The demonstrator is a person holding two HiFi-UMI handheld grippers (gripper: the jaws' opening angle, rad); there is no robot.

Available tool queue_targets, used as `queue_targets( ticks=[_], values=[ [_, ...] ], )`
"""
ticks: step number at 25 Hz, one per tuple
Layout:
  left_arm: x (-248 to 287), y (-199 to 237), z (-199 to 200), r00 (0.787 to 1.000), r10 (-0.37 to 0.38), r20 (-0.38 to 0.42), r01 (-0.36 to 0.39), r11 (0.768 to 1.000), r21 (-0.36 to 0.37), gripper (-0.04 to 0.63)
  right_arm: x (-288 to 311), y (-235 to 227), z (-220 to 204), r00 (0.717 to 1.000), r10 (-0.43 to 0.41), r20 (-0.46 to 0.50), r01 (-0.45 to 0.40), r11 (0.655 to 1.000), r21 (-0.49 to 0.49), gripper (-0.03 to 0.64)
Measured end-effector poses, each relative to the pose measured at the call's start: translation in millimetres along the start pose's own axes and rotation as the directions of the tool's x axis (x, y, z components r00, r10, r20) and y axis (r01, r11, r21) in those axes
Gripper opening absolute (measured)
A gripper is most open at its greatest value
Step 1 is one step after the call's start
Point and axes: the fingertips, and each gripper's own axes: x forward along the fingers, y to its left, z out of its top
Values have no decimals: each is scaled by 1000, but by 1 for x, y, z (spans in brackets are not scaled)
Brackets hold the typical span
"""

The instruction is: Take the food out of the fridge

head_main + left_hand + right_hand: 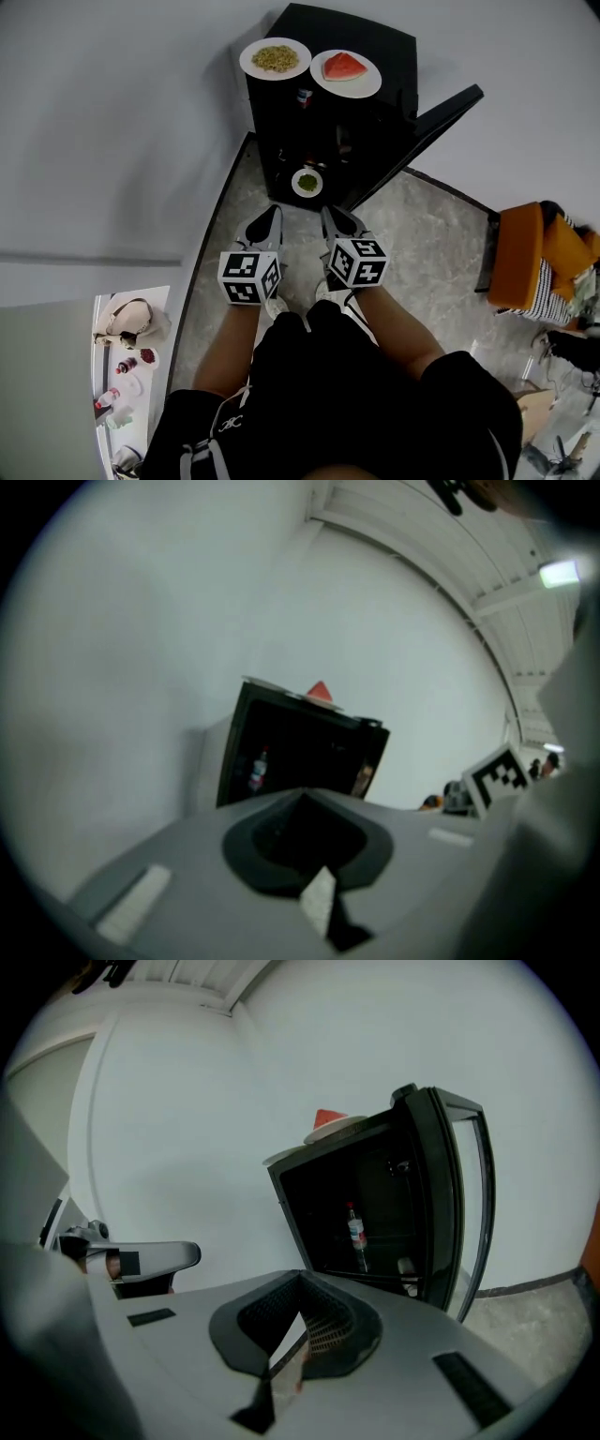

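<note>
White, likely light and rigid yet spillable, the small dish of green food (307, 182) is seen low inside the open black fridge (384, 49), best pinched at its rim and kept level, while left gripper (276, 214) and right gripper (329, 214) are closed on nothing.

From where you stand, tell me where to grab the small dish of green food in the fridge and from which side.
Pinch the near rim of the small dish, coming in low through the open front of the fridge. It lies flat and shallow near the opening, and the door stands swung aside to the right.
</note>
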Motion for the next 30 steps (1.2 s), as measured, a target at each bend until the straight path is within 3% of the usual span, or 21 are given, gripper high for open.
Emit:
queue_targets(
  ticks=[6, 11, 16, 20, 25, 30],
  values=[
    [10, 42, -31, 999, -9, -32, 8, 999, -36, 0, 34, -6, -38, 996, -73, -42, 73, 997, 12, 0],
    [28, 70, -68, 997, -32, -68, 31, 999, -20, 0, 57, -14, -75, 993, -105, -63, 99, 991, -86, 0],
    [43, 84, -113, 998, 10, -65, -10, 1000, -11, 0, 81, -40, -122, 989, -125, -80, 108, 976, -190, 0],
    [64, 85, -170, 998, 41, -52, -40, 999, 19, 0, 102, -70, -171, 991, -106, -77, 81, 959, -272, 0],
    [101, 91, -263, 998, 51, -24, -51, 999, -10, 0, 142, -123, -253, 993, -82, -89, 43, 925, -377, 0],
    [146, 112, -346, 998, 68, 13, -69, 997, 26, 0, 196, -173, -331, 995, -67, -70, 28, 893, -449, 0]
  ],
)
